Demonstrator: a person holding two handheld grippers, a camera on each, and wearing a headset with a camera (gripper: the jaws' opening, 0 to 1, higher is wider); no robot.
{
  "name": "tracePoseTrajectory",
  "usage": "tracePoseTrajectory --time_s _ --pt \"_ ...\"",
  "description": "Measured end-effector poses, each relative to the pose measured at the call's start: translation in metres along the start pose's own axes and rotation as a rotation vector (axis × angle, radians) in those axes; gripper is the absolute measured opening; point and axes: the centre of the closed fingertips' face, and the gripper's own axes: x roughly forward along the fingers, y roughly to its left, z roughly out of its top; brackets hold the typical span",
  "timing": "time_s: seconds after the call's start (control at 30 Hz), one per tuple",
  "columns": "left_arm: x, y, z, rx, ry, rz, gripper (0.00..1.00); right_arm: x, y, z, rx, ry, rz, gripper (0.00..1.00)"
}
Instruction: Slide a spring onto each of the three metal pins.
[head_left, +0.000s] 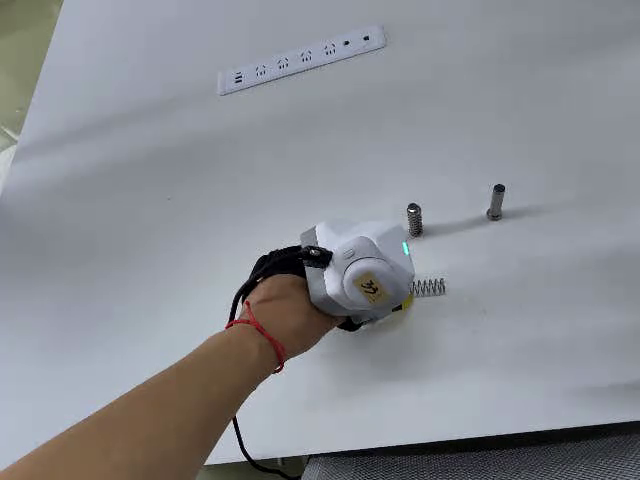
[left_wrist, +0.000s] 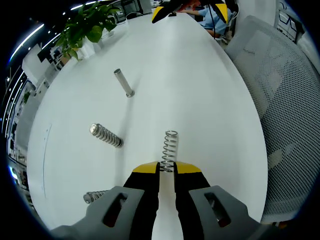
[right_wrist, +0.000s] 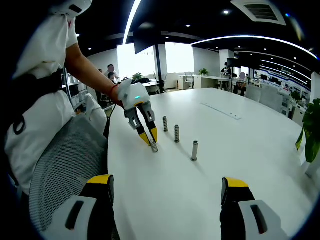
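Observation:
My left gripper (left_wrist: 166, 167) is shut on one end of a loose spring (left_wrist: 169, 146) that lies low over the white table (head_left: 150, 200). In the head view that spring (head_left: 428, 288) sticks out to the right of the gripper (head_left: 408, 296). Just beyond it stands a pin wearing a spring (head_left: 414, 219), and further right a bare pin (head_left: 496, 201). A second spring-covered pin (left_wrist: 95, 196) shows by the left jaw. My right gripper (right_wrist: 167, 187) is open and empty, far from the pins, facing the left gripper (right_wrist: 150, 136) and the row of three pins (right_wrist: 176, 133).
A white power strip (head_left: 300, 60) lies at the far side of the table. The table's front edge (head_left: 450, 440) runs close behind the hand. A mesh chair (left_wrist: 280, 100) stands beside the table, and a potted plant (left_wrist: 90, 25) at its far end.

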Motion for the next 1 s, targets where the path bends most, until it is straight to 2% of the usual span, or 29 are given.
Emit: tracePoseTrajectory --time_s 0.33,0.7,0.87,1.0 --pt "-0.002 -0.007 0.003 -0.045 -0.026 -0.012 0.07 0.000 0.001 0.001 0.000 0.004 -0.001 0.87" --pt "-0.006 -0.009 0.007 -0.058 -0.049 -0.011 0.07 0.001 0.002 0.004 -0.004 0.007 0.003 0.86" --pt "-0.008 -0.010 0.010 -0.075 -0.071 -0.012 0.07 0.001 0.003 0.006 -0.001 0.008 0.005 0.86" --pt "-0.014 -0.011 0.016 -0.098 -0.104 -0.008 0.07 0.001 0.004 0.007 -0.002 0.008 0.006 0.86"
